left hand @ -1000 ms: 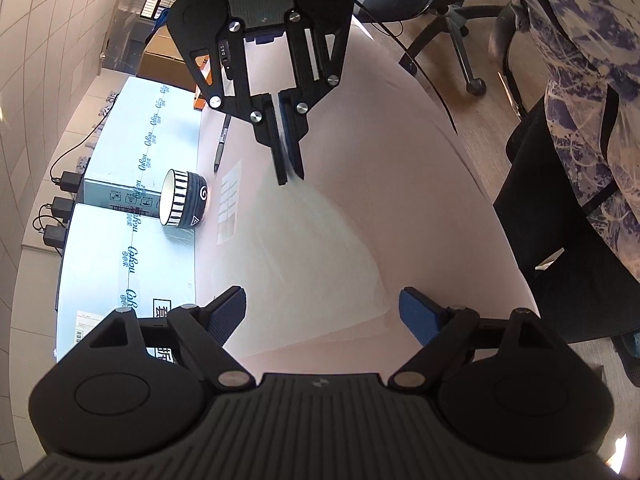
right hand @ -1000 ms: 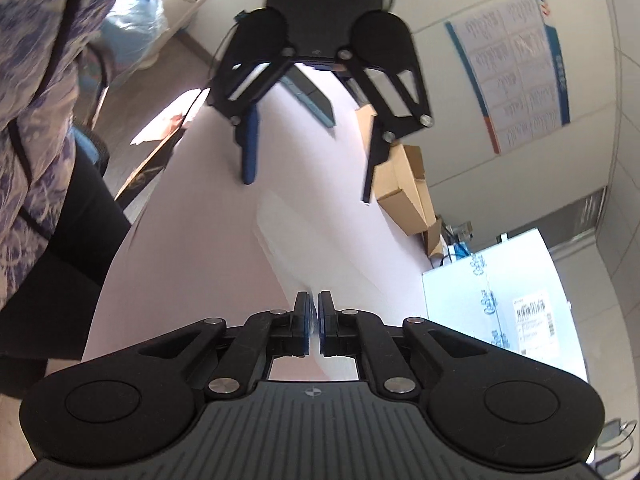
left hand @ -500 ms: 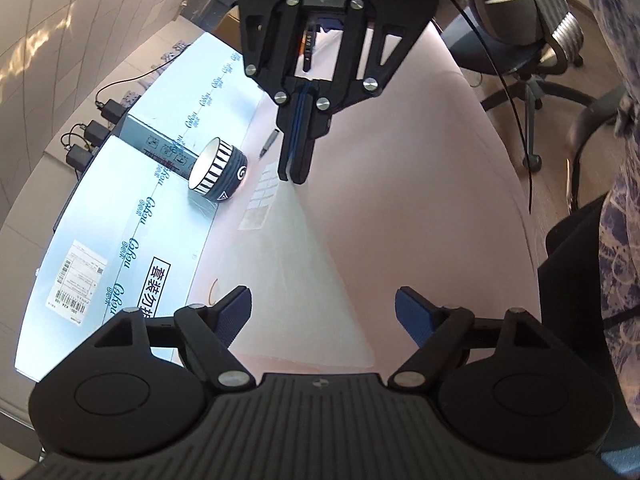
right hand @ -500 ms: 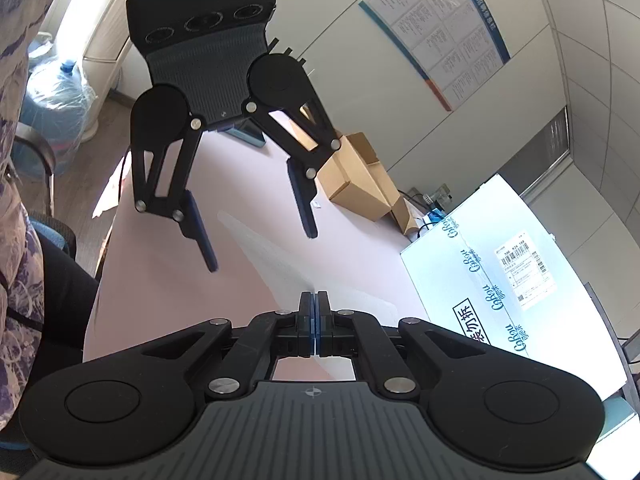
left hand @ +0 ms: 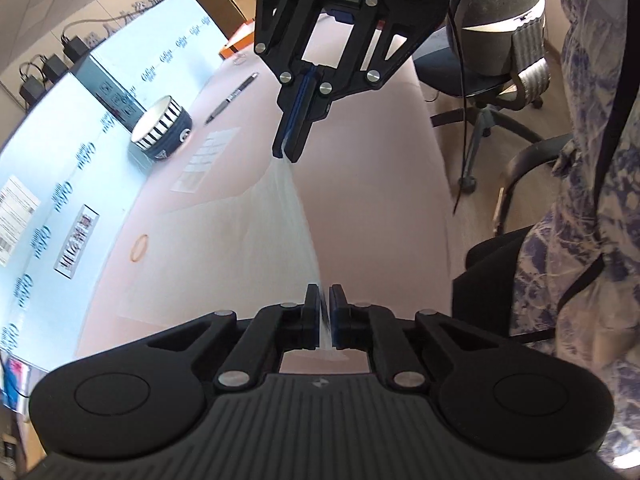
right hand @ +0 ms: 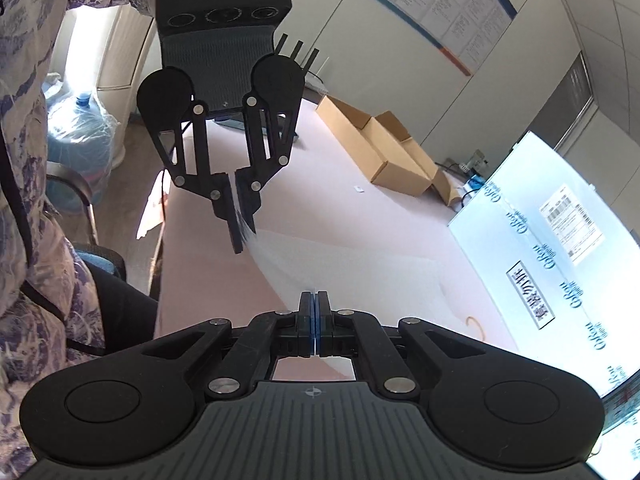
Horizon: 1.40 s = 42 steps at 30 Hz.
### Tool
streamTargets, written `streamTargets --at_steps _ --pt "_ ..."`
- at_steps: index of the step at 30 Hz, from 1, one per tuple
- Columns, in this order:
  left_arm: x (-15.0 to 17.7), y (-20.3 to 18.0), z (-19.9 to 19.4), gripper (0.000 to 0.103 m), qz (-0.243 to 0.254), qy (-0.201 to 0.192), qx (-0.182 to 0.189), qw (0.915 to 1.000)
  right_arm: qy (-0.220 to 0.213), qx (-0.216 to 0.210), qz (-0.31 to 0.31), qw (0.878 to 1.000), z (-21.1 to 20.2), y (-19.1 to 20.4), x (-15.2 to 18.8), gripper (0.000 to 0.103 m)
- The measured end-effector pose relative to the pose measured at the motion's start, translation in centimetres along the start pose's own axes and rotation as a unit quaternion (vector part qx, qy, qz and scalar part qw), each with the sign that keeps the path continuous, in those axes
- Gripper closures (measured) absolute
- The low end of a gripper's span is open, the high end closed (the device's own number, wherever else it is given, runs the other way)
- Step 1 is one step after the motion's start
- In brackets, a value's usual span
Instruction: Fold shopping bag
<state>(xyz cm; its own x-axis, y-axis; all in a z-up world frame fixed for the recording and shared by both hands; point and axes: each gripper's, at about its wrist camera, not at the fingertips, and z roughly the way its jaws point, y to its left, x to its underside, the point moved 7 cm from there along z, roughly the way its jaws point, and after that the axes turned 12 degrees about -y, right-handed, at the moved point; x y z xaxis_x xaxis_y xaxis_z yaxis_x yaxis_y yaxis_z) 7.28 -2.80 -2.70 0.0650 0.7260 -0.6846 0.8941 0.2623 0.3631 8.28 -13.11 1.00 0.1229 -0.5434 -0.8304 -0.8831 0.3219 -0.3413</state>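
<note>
Left wrist view: both the left gripper (left hand: 325, 312) and right gripper (left hand: 291, 148) pinch the clear shopping bag (left hand: 256, 240); a striped bowl (left hand: 162, 128), pen (left hand: 232, 98) and rubber band (left hand: 140, 247) lie at frame left on the counter (left hand: 380, 200).

Hidden, cropped and unreadable parts

The bag (left hand: 256, 248) is clear film, so its far edges fade into the pink table (left hand: 372, 184) and its full outline cannot be traced. Where each gripper pinches it, the pads cover the film's edge. The person (left hand: 592, 208) shows only as patterned clothing, cut by the right edge of the left view. The label (right hand: 570, 226) on the pale box (right hand: 532, 240) is too small to read. The wall poster (right hand: 436, 4) text is illegible. The box runs off the frame.
</note>
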Motion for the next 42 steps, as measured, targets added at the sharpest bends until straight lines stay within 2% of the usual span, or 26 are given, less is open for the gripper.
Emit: streamTargets --at_steps 4,10,16,19,22,26,28,29,33,36,42 --pt "0.5 1.5 -0.6 0.098 -0.057 0.013 0.018 0.9981 -0.001 0.005 0.061 0.998 -0.2 -0.8 0.3 0.102" --pt "0.6 4.9 -0.1 0.096 -0.107 0.010 0.001 0.9942 0.006 0.035 0.134 0.990 0.4 -3.2 1.4 0.102" --pt "1.1 6.4 0.0 0.095 -0.114 0.012 -0.013 0.9933 0.023 0.041 0.157 0.986 1.4 -4.5 3.0 0.102" --pt "1.4 7.4 -0.3 0.089 -0.121 0.010 -0.037 0.9919 0.021 0.050 0.158 0.986 1.7 -4.8 3.3 0.102" --pt "1.5 8.7 -1.0 0.083 -0.135 -0.006 -0.073 0.9881 0.031 0.055 0.160 0.985 2.0 -5.1 3.9 0.102" --pt "-0.1 9.4 -3.1 0.074 -0.173 -0.065 -0.114 0.9762 0.043 0.063 0.164 0.983 2.3 -5.5 4.9 0.102" --pt "-1.9 9.0 -3.7 0.059 -0.189 -0.109 -0.129 0.9673 0.044 0.064 0.170 0.982 2.4 -5.7 5.2 0.102" --pt "-2.6 8.7 -3.6 0.057 -0.189 -0.118 -0.133 0.9658 0.043 0.066 0.170 0.982 2.4 -5.7 5.2 0.102" --pt "-5.0 7.1 -1.2 0.058 -0.161 -0.125 -0.129 0.9704 0.038 0.069 0.168 0.983 2.7 -5.8 5.1 0.102" --pt "-5.4 6.0 0.6 0.059 -0.143 -0.119 -0.117 0.9755 0.034 0.067 0.173 0.982 2.7 -5.7 5.1 0.102" --pt "-2.9 5.1 4.3 0.075 -0.147 -0.071 -0.120 0.9792 0.037 0.064 0.169 0.983 2.9 -5.3 5.8 0.102"
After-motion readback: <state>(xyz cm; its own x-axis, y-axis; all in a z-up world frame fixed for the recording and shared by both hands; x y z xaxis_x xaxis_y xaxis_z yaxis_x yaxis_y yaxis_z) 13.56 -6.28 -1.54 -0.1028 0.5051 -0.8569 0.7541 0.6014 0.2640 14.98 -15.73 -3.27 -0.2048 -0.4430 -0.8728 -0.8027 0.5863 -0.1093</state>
